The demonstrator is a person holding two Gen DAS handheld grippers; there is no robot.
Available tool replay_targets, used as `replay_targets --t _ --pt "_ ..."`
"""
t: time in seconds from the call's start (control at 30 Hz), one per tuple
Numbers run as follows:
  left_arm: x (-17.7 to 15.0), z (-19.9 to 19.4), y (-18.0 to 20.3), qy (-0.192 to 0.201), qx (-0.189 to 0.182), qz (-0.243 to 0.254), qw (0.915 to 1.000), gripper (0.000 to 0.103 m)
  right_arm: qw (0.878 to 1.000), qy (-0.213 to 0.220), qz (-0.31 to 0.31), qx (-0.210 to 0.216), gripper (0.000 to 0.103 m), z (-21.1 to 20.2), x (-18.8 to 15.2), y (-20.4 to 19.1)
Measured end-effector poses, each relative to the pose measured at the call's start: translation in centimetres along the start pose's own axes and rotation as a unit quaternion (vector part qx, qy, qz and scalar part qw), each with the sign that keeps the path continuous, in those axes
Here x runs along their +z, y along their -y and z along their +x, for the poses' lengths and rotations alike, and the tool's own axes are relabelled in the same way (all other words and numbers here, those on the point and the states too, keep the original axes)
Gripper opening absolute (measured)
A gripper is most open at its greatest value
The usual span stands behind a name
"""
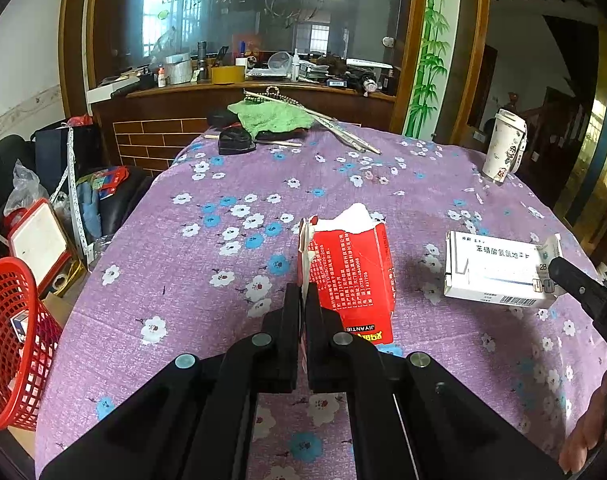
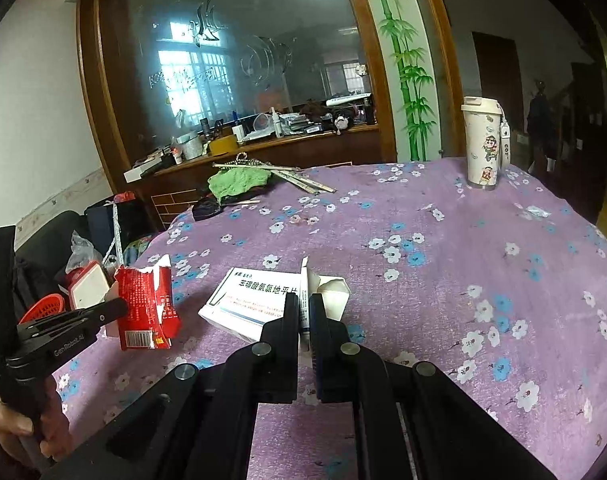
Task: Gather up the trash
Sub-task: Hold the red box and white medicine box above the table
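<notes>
1. Both grippers are clamped on trash: the left gripper (image 1: 303, 300) pinches the torn edge of the red carton (image 1: 353, 276); the right gripper (image 2: 303, 312) pinches the open end flap of the white medicine box (image 2: 251, 300).
2. Both items are held just above the floral tablecloth (image 1: 207, 184).
3. Step judged: carrying. Next move calls for swinging left to the red basket (image 1: 15, 340) beside the table.
4. Carton's long axis runs away from the left gripper, torn end far; the box lies crosswise, flap toward the right gripper.

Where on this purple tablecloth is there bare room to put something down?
The broad middle of the tablecloth, between the green cloth and the cartoon cup, lies bare, as does the right side. It's crowded at the far edge around the cloth and sticks.
</notes>
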State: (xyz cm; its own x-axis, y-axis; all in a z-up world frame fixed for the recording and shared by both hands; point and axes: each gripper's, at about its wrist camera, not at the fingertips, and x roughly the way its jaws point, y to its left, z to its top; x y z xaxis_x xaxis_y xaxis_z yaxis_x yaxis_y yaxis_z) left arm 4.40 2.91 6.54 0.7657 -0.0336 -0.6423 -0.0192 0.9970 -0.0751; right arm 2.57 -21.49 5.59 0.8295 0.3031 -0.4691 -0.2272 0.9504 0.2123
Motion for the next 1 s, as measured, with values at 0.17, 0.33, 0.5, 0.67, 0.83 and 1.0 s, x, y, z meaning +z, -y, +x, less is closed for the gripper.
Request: replay_targets --t 0.17,0.33,0.5,0.67,0.83,1.0 --pt "-0.07 0.13 -0.08 -0.003 0.002 0.002 1.0000 0.002 1.000 0.000 -0.003 0.002 0.006 -0.02 -0.04 -0.01" --pt "-0.06 0.13 -0.02 -0.002 0.003 0.003 1.0000 0.002 1.000 0.000 -0.004 0.002 0.006 -0.12 -0.03 -0.06" --pt "-0.11 0.18 -0.05 -0.002 0.004 0.003 1.0000 0.002 1.000 0.001 -0.006 0.001 0.006 -0.04 -0.03 -0.11" --pt "-0.31 0.25 -0.15 -0.002 0.005 0.005 1.0000 0.002 1.000 -0.002 -0.008 0.000 0.006 -0.10 -0.10 -0.29" --pt "-0.40 0.26 -0.22 -0.001 0.009 0.005 0.9999 0.002 1.000 -0.003 -0.010 -0.002 0.006 -0.08 -0.13 -0.31" --pt "-0.50 0.13 -0.17 0.001 0.012 0.008 0.9999 0.002 1.000 -0.003 -0.011 -0.001 0.006 -0.08 -0.15 -0.32"
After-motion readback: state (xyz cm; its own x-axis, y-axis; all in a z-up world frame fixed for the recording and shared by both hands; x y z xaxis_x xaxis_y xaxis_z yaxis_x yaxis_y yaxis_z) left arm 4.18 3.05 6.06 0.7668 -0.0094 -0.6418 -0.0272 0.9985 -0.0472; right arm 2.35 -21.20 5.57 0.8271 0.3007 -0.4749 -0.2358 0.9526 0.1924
